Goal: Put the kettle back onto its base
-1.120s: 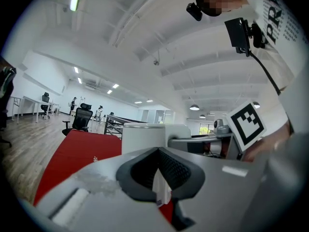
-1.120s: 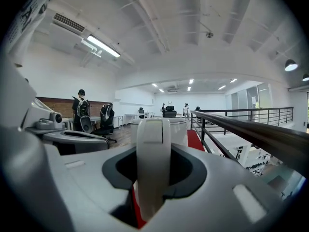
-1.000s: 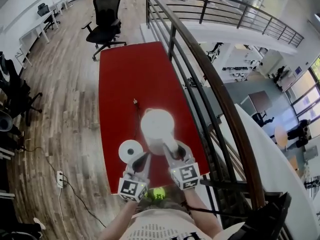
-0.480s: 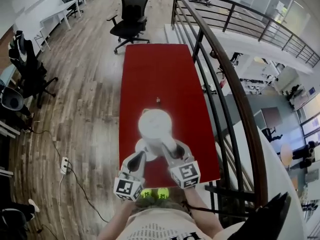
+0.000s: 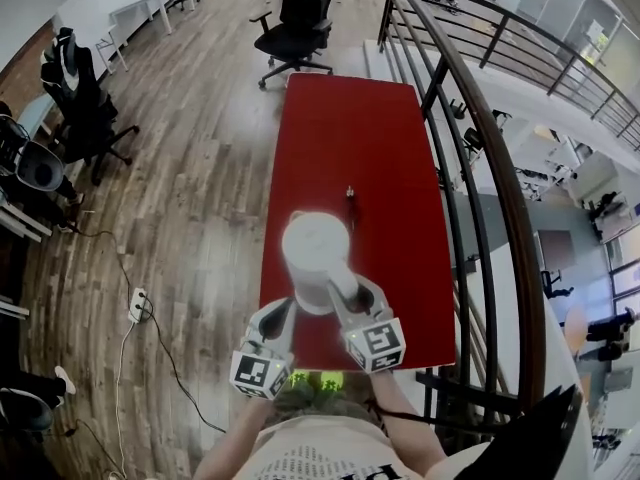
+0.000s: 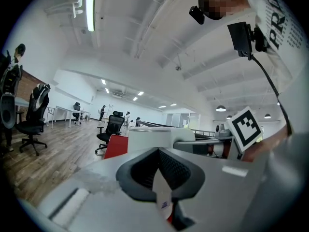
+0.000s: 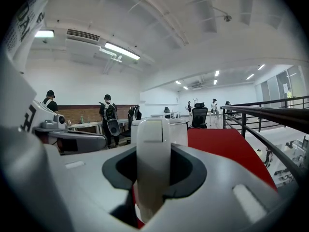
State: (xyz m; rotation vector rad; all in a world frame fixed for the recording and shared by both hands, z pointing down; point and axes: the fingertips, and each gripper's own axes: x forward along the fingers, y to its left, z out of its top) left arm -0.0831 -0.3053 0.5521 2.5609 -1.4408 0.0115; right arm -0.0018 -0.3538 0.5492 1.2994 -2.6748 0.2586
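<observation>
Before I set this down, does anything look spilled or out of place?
Nothing looks spilled or damaged. The kettle looks upright, its handle held by the right gripper. Only a loose cord end lies on the red table beyond it.

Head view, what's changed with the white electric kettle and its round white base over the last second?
The white electric kettle, carried by its handle in the right gripper, moved left over the round white base, which lay uncovered beside it before and is now hidden beneath it; whether it is seated I cannot tell. Unchanged: the right gripper's grip, and the left gripper alongside, holding nothing.
</observation>
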